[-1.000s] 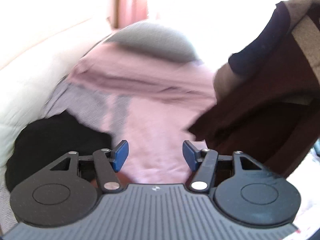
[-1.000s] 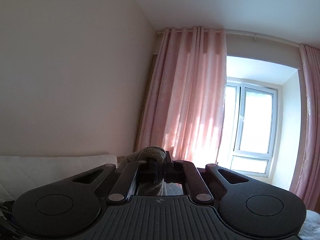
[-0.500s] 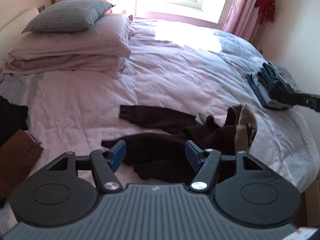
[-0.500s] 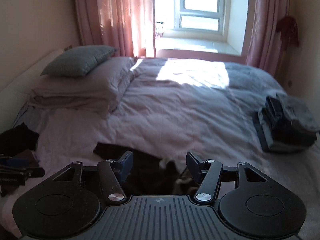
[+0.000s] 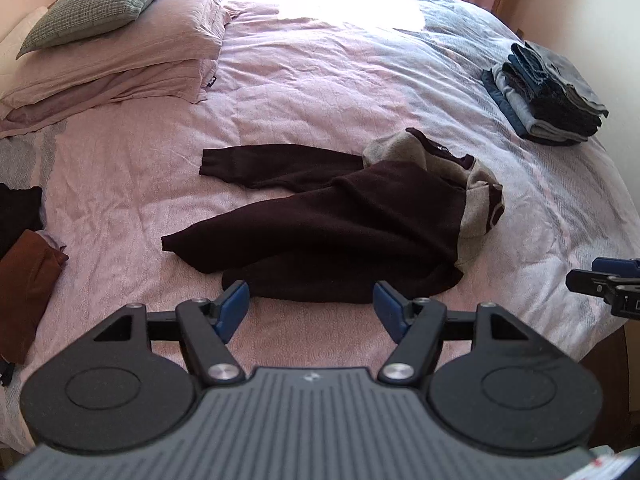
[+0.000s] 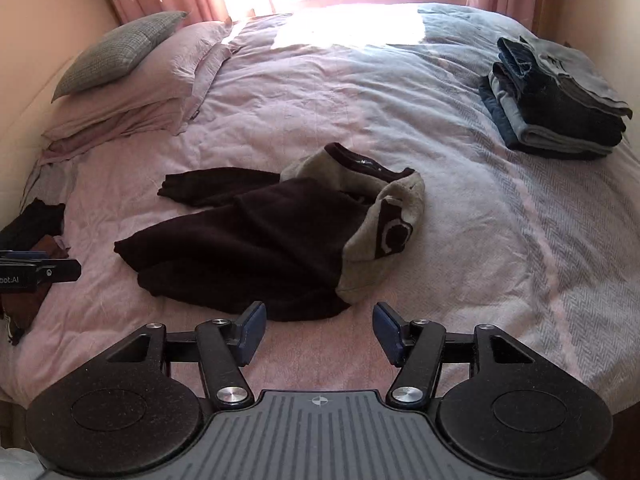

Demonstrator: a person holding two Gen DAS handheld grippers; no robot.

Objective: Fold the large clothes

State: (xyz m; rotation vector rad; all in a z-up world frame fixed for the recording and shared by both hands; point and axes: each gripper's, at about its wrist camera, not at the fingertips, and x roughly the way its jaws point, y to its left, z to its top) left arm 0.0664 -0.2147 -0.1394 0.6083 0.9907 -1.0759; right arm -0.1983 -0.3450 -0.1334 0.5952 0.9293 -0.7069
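Note:
A dark maroon sweater (image 5: 340, 232) (image 6: 248, 248) with grey-beige shoulders lies crumpled in the middle of the pink bed (image 5: 320, 80) (image 6: 360, 92). Its two sleeves stretch out to the left. My left gripper (image 5: 311, 310) hangs open just in front of the sweater's near hem, nothing between its blue pads. My right gripper (image 6: 319, 332) is open too, above bare bedcover at the sweater's near right corner. Each gripper's tip shows at the edge of the other view.
A stack of folded jeans and grey clothes (image 5: 544, 92) (image 6: 556, 96) sits at the bed's right side. Pillows (image 5: 112, 36) (image 6: 132, 76) lie at the far left. Dark and brown folded clothes (image 5: 24, 276) (image 6: 32, 240) rest at the left edge.
A second ago the right gripper was shut on the sweater and held it aloft. It has let go, the sweater now lies on the bed, and both grippers point down at it.

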